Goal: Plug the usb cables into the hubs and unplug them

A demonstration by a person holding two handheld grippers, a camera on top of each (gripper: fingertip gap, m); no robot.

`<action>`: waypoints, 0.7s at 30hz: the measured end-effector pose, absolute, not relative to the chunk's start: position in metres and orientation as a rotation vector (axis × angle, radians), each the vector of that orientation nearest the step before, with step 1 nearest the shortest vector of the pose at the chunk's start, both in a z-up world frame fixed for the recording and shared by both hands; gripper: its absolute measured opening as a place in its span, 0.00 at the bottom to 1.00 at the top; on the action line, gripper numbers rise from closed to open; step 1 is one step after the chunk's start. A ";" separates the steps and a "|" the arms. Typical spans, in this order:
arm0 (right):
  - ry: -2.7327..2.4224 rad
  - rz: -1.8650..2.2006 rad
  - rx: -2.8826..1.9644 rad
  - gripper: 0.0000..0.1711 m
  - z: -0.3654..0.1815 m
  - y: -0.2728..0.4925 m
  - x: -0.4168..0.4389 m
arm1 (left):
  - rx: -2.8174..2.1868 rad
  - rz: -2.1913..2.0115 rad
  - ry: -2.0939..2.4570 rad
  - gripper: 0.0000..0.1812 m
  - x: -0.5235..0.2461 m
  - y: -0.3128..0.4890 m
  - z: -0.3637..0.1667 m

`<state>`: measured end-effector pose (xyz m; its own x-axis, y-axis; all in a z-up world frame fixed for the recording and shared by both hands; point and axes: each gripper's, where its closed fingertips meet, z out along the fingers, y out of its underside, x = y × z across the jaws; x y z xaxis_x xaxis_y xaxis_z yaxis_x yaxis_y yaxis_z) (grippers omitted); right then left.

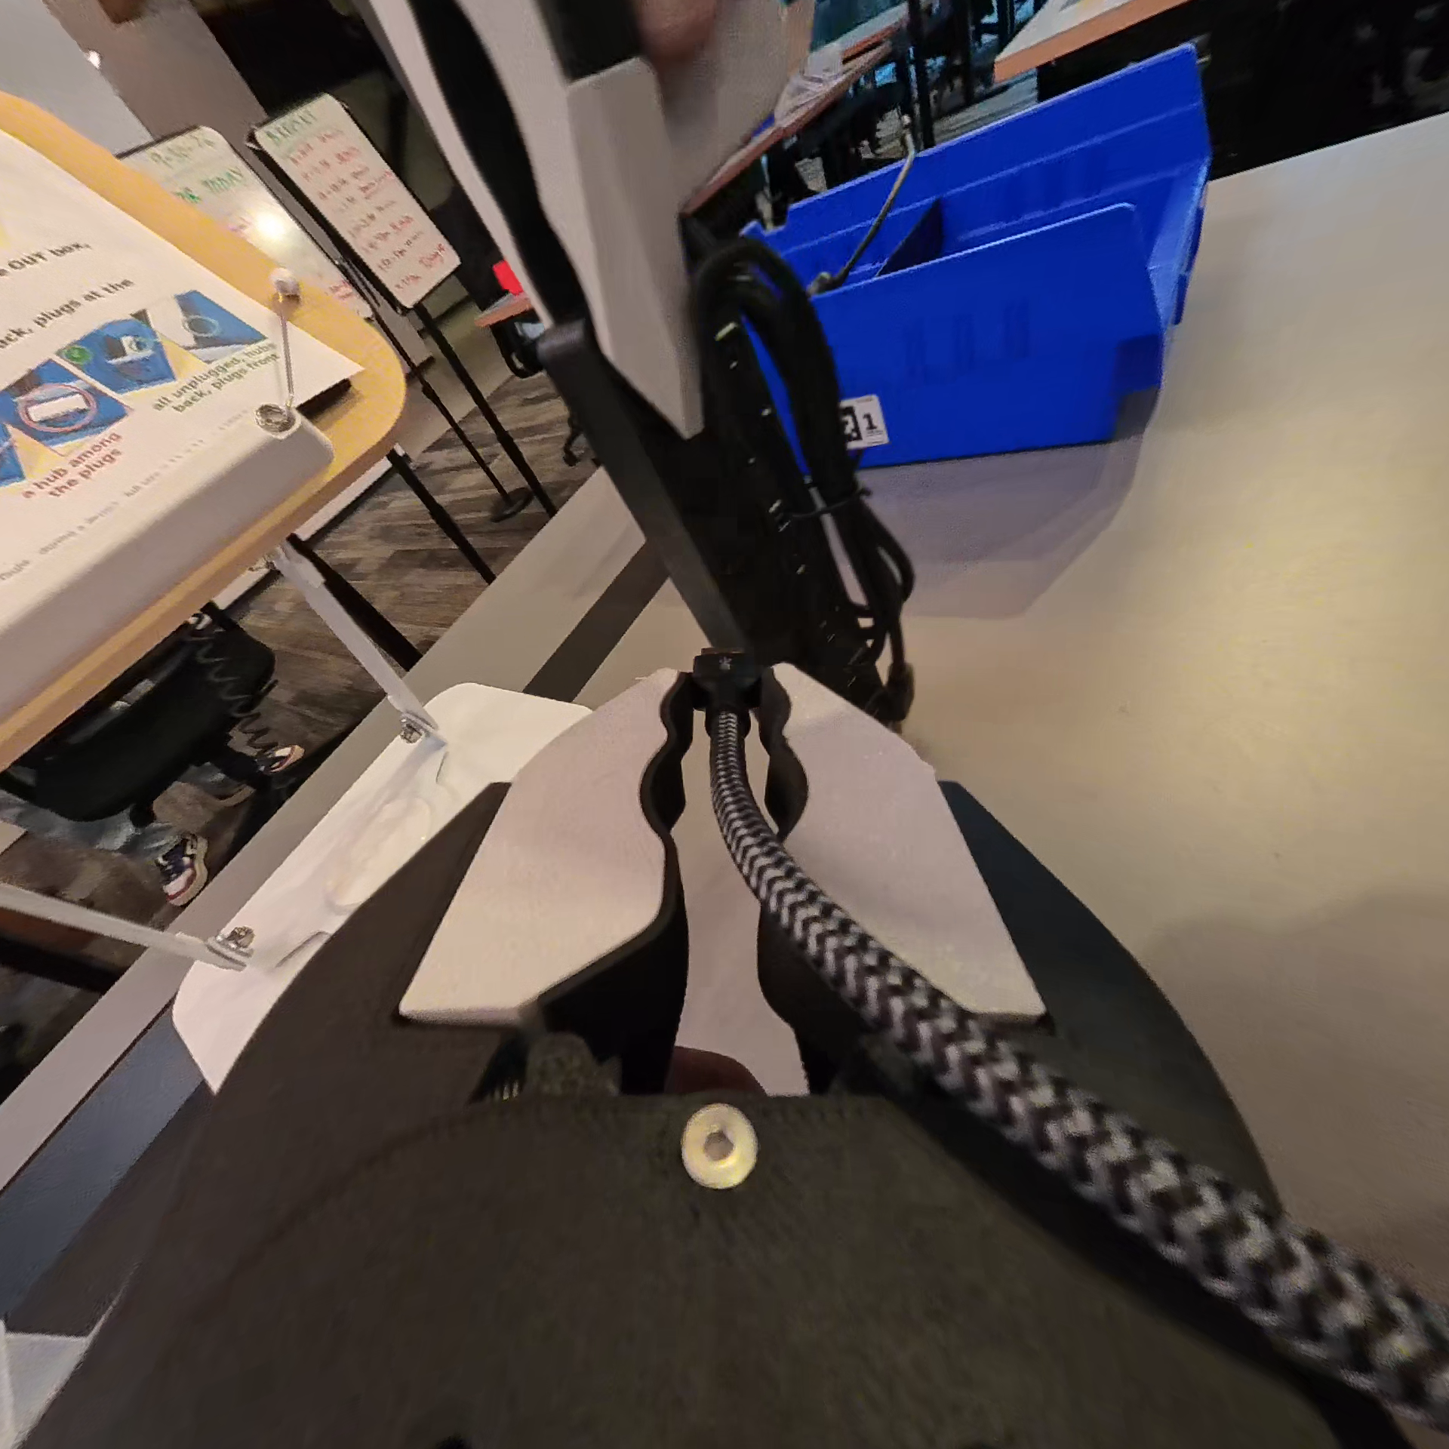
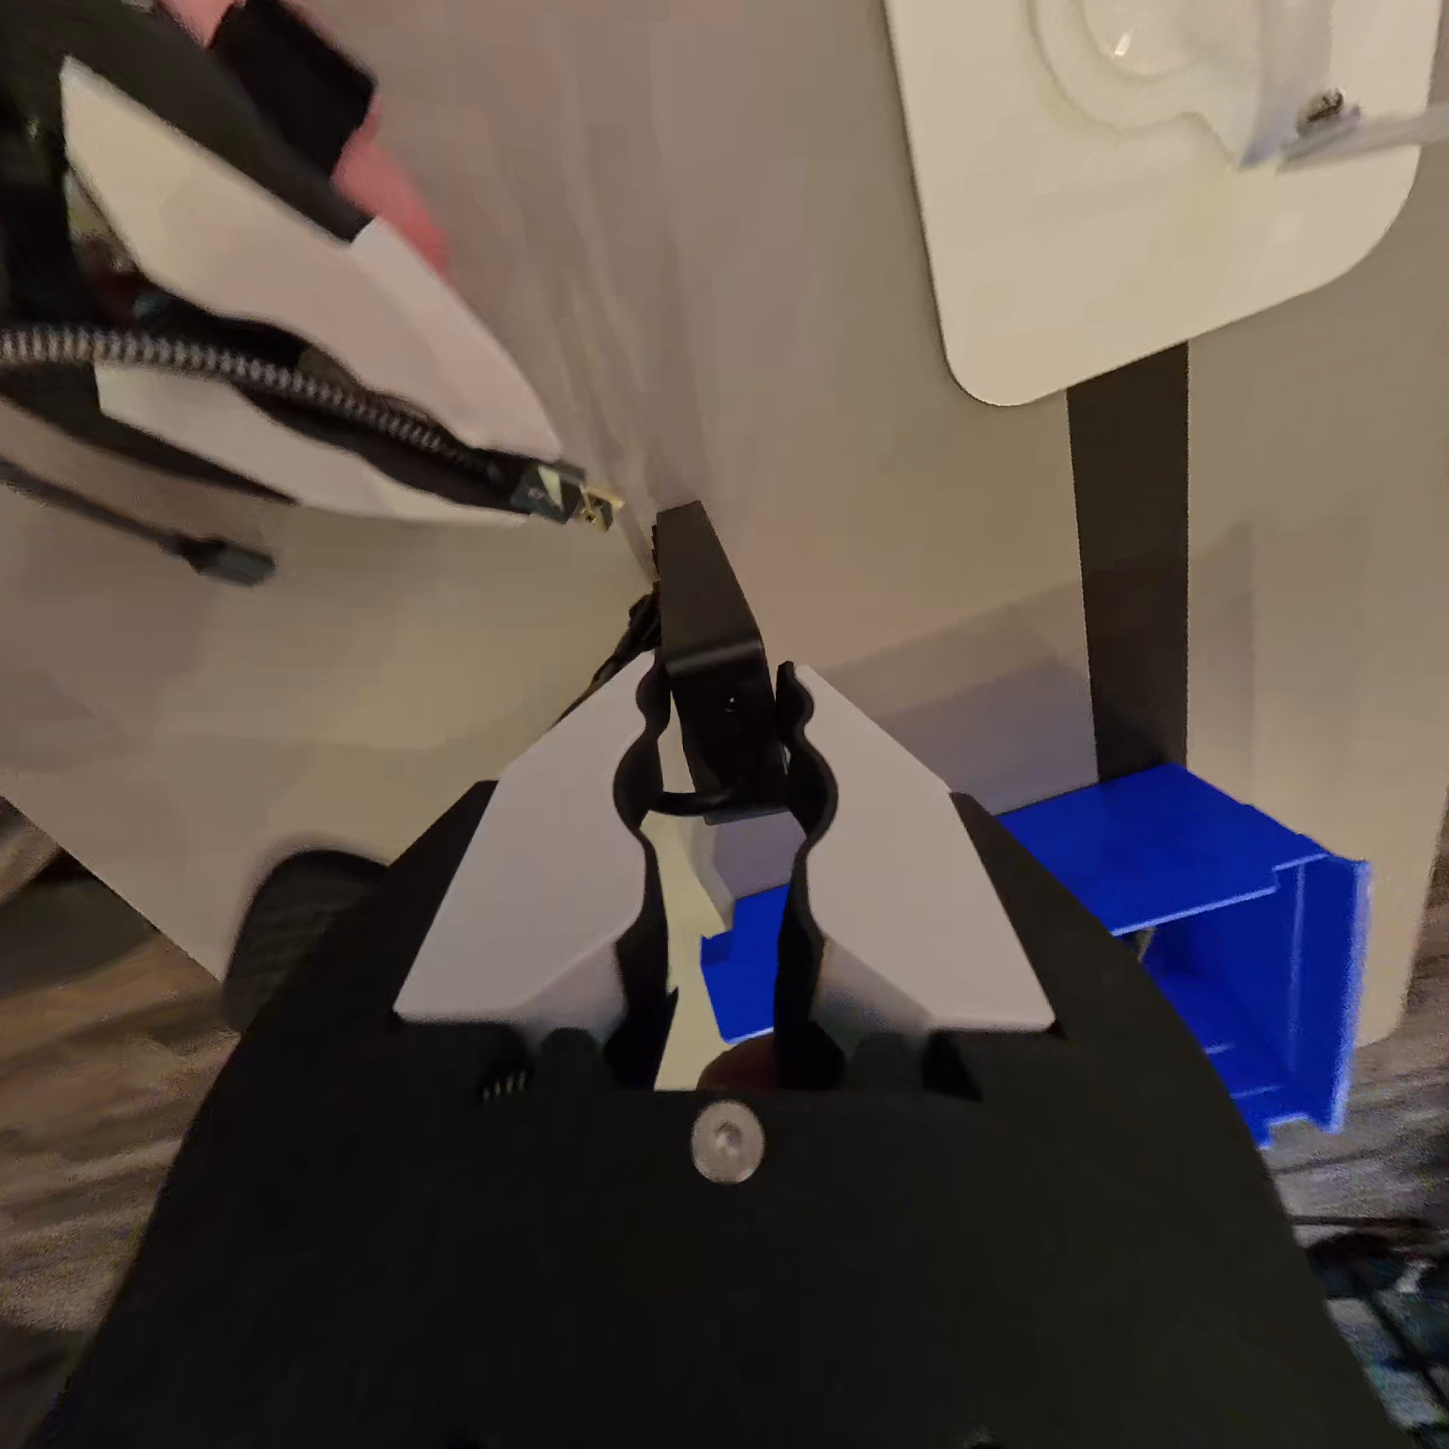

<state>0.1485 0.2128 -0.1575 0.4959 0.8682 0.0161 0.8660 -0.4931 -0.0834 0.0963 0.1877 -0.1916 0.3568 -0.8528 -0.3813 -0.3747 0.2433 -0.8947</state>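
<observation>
USB plug (image 2: 596, 502), visible only in the right wrist view, sits just short of the hub (image 2: 706, 627) pinched by the right claw (image 2: 725, 706), while the left claw (image 1: 725, 690) grips its braided cable (image 1: 784, 847).

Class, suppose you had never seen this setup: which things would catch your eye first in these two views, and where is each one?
First, the left gripper at the centre of its view, shut on the plug of a black-and-white braided cable that trails to the lower right. In the right wrist view, the right gripper clamps a black hub, with the plug just short of its far end. Bright blue bins stand on the table behind.
</observation>
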 end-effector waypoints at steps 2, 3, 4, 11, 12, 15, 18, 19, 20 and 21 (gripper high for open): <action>-1.441 0.066 -2.690 0.14 -0.158 0.220 0.150 | -1.332 -0.476 1.231 0.09 0.099 0.185 -0.190; -1.406 0.072 -2.708 0.14 -0.158 0.223 0.151 | -1.320 -0.463 1.239 0.09 0.100 0.183 -0.190; -1.390 0.077 -2.718 0.14 -0.158 0.224 0.152 | -1.310 -0.458 1.253 0.09 0.101 0.180 -0.190; -1.305 0.010 -2.728 0.14 -0.158 0.227 0.155 | -1.176 -0.501 1.277 0.09 0.121 0.140 -0.160; -1.276 0.018 -2.734 0.14 -0.158 0.228 0.155 | -1.159 -0.476 1.271 0.09 0.129 0.136 -0.157; -1.233 0.048 -2.721 0.15 -0.157 0.227 0.152 | -1.174 -0.380 1.282 0.09 0.148 0.135 -0.168; -1.263 -0.025 -2.658 0.18 -0.156 0.226 0.152 | -1.234 -0.305 1.270 0.09 0.155 0.152 -0.188; -1.283 -0.041 -2.619 0.23 -0.155 0.226 0.151 | -1.251 -0.297 1.260 0.09 0.154 0.158 -0.192; -1.295 -0.018 -2.588 0.25 -0.153 0.224 0.148 | -1.257 -0.310 1.257 0.09 0.154 0.160 -0.193; -1.290 0.021 -2.566 0.25 -0.152 0.222 0.145 | -1.266 -0.316 1.248 0.09 0.152 0.163 -0.193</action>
